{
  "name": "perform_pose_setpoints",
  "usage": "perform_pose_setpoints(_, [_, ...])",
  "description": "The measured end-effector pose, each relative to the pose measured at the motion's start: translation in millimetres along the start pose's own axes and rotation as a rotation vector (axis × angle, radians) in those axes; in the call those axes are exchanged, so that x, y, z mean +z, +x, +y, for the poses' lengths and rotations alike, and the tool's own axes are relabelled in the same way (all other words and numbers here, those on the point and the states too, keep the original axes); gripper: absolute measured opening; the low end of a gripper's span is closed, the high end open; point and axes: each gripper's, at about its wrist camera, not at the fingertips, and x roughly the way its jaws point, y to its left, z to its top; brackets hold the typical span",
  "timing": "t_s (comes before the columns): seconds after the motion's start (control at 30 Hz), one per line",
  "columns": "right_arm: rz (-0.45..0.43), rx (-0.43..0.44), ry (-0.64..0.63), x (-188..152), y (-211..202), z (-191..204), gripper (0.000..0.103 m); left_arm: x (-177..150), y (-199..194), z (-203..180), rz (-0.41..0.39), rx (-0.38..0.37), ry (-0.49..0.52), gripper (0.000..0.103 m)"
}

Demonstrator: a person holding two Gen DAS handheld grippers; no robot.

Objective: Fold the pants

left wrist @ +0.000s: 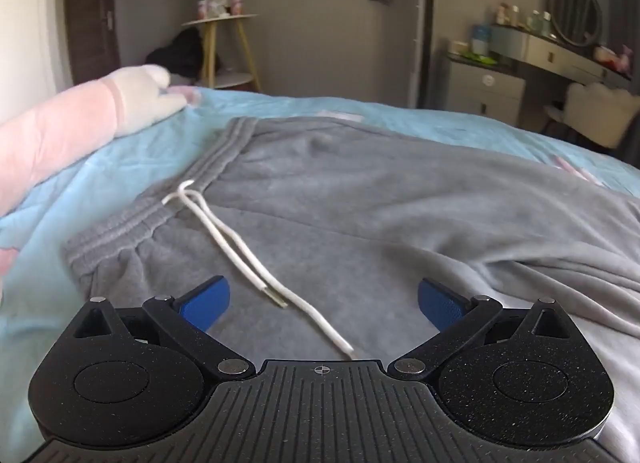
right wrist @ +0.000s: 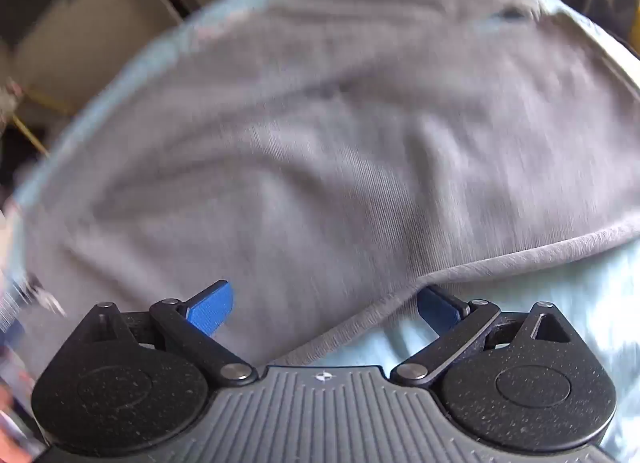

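A light blue bedspread (left wrist: 400,119) covers the bed, and the grey pants (left wrist: 360,191) lie spread across it, filling most of both wrist views. In the left wrist view the ribbed waistband (left wrist: 132,223) runs diagonally at the left, and the white drawstring (left wrist: 240,251) trails from it down over the fabric toward the camera, its end lying between the two blue pads. The left gripper (left wrist: 324,301) hangs over the upper part of the pants just below the waistband, tilted down toward the cloth, its fingers spread wide with nothing pinched between them. In the blurred right wrist view a hemmed edge (right wrist: 500,259) of the pants crosses from the right side down toward the middle, with bare bedspread below it. The right gripper (right wrist: 326,305) points steeply down at that edge, also spread wide: its left pad (right wrist: 210,309) is over the grey fabric and its right pad (right wrist: 438,309) sits at the edge itself, partly tucked under the cloth, gripping nothing. Behind the bed stand a dressing table (left wrist: 560,59) and a small round side table (left wrist: 222,23).
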Motion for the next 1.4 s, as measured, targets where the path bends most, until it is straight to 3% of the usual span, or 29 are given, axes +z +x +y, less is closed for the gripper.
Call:
perform_pose_setpoints(0.07, [-0.076, -0.017, 0.012, 53, 19, 6, 0.099, -6, 16, 11, 0.012, 0.003, -0.075, 0.103])
perform_pose_setpoints(0.13, [-0.106, -0.122, 0.037, 115, 59, 12, 0.097, -8, 24, 23, 0.014, -0.005, -0.1, 0.103])
perform_pose_setpoints(0.17, [-0.109, -0.158, 0.063, 141, 77, 14, 0.093, -10, 25, 26, 0.0, 0.001, -0.094, 0.103])
perform_pose_setpoints(0.23, [-0.138, -0.209, 0.158, 192, 110, 16, 0.073, -15, 26, 32, -0.034, 0.017, -0.097, 0.103])
perform_pose_setpoints(0.33, [-0.206, -0.216, 0.288, 246, 152, 21, 0.073, -19, 37, 36, -0.028, 0.007, -0.129, 0.103])
perform_pose_setpoints(0.43, [-0.22, -0.28, 0.337, 275, 190, 23, 0.073, -24, 46, 34, -0.009, 0.008, -0.116, 0.103])
perform_pose_setpoints(0.53, [-0.197, -0.385, 0.337, 281, 215, 19, 0.072, -29, 51, 29, -0.034, 0.033, -0.073, 0.103])
perform_pose_setpoints(0.7, [-0.239, -0.399, 0.39, 289, 217, 11, 0.069, -34, 51, 29, -0.051, 0.04, -0.073, 0.103])
perform_pose_setpoints(0.77, [-0.242, -0.446, 0.363, 287, 219, 13, 0.054, -35, 51, 31, -0.054, 0.031, -0.086, 0.103])
perform_pose_setpoints(0.83, [-0.267, -0.439, 0.316, 280, 214, 14, 0.014, -35, 49, 33, -0.055, 0.021, -0.092, 0.103])
perform_pose_setpoints(0.87, [-0.279, -0.404, 0.319, 274, 207, 13, 0.006, -35, 48, 34, -0.055, 0.016, -0.097, 0.103])
perform_pose_setpoints(1.03, [-0.381, -0.272, 0.266, 220, 130, -4, 0.004, -37, 45, 35, -0.069, 0.009, -0.105, 0.103])
perform_pose_setpoints(1.2, [-0.464, -0.141, 0.242, 112, 33, -46, 0.004, -37, 43, 37, -0.077, 0.004, -0.117, 0.103])
perform_pose_setpoints(1.3, [-0.407, -0.155, 0.251, 45, 10, -72, 0.004, -38, 40, 39, -0.076, -0.002, -0.134, 0.103])
perform_pose_setpoints(1.4, [-0.372, -0.218, 0.309, 0, 7, -91, 0.007, -37, 36, 41, -0.071, -0.007, -0.151, 0.103])
